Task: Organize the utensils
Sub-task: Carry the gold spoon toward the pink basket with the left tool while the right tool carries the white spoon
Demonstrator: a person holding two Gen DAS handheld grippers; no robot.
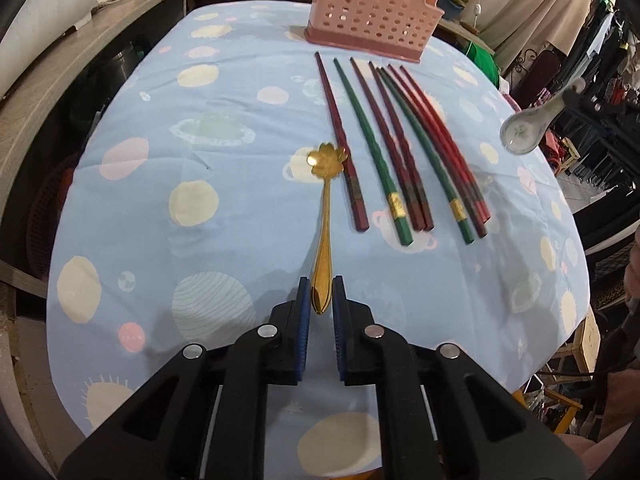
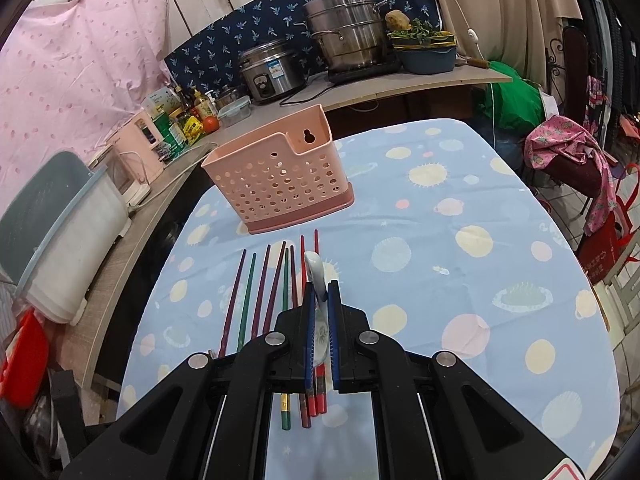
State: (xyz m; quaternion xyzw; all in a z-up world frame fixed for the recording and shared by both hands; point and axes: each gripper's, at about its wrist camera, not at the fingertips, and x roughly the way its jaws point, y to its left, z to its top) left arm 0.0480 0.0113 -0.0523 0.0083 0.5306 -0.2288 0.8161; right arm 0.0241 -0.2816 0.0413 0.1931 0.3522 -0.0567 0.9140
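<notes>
**a:** looking at the left tool first. its blue pads sit either side of the handle end of the gold spoon, and there's only a sliver of gap. can't tell for sure if they're pressing it or just flanking it. the spoon lies flat on the table, flower-shaped bowl pointing away toward the basket.

**b:** and the right one?

**a:** the right tool is clamped on the white ceramic spoon, jaws nearly together, with the handle sticking up and forward past the fingertips. from the left view you can see that same spoon held up in the air off the right edge of the table, bowl hanging down.

**b:** where's the rest of the stuff?

**a:** the chopsticks are lined up on the blue planet-print cloth, just right of the gold spoon. dark red, green and brighter red ones, thin tips aimed at the pink perforated basket. the left few are spaced apart, the right bunch are touching and overlapping. the closest one nearly touches the gold spoon's bowl.

**b:** basket's got anything in it?

**a:** it's standing upright at the far end of the table, near the tips of the chopsticks. the right view looks into it a bit and i don't see utensils through the holes.
</notes>
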